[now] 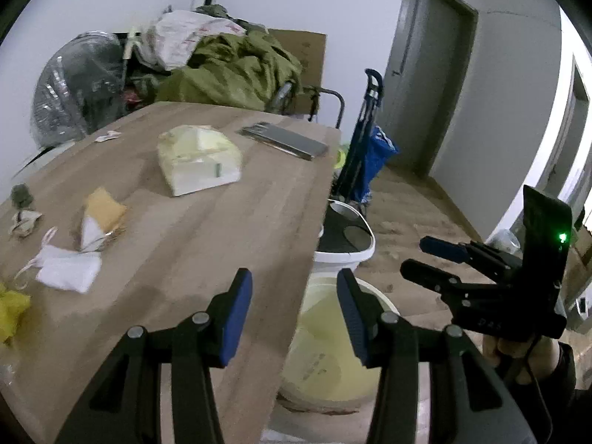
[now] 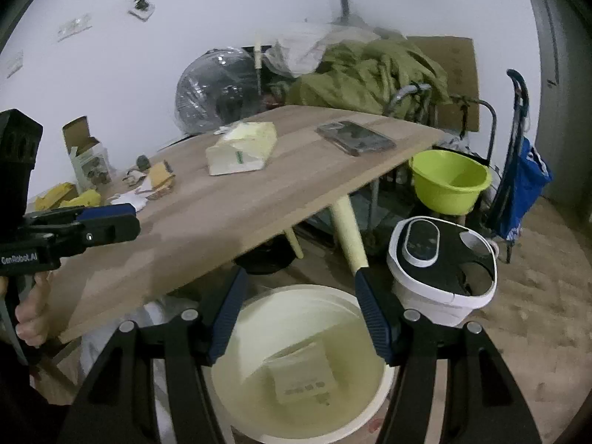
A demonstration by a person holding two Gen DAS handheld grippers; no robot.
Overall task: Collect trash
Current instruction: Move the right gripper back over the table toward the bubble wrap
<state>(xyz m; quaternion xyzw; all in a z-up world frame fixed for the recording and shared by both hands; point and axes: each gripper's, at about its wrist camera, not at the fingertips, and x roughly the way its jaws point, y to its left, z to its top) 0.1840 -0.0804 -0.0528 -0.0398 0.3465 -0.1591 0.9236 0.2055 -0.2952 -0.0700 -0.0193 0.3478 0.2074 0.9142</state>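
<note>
A cream bucket point(image 2: 307, 370) stands on the floor by the wooden table's point(image 2: 222, 214) edge, with a pale packet point(image 2: 301, 377) lying inside; it also shows in the left wrist view point(image 1: 333, 355). My right gripper point(image 2: 299, 318) is open and empty above the bucket. My left gripper point(image 1: 294, 318) is open and empty over the table edge. On the table point(image 1: 207, 229) lie a pale yellow tissue pack point(image 1: 196, 159), a white mask point(image 1: 68, 268), a yellow-and-white wrapper point(image 1: 100, 218), crumpled paper point(image 1: 24, 222) and yellow scraps point(image 1: 11, 310).
A dark flat phone-like slab point(image 1: 285, 140) lies at the table's far end. On the floor stand a white-and-black lidded bin point(image 2: 444, 266), a green basin point(image 2: 447, 181) and a blue trolley bag point(image 2: 521, 185). Olive cloth point(image 1: 236, 70) and a wrapped fan point(image 1: 77, 85) are piled behind.
</note>
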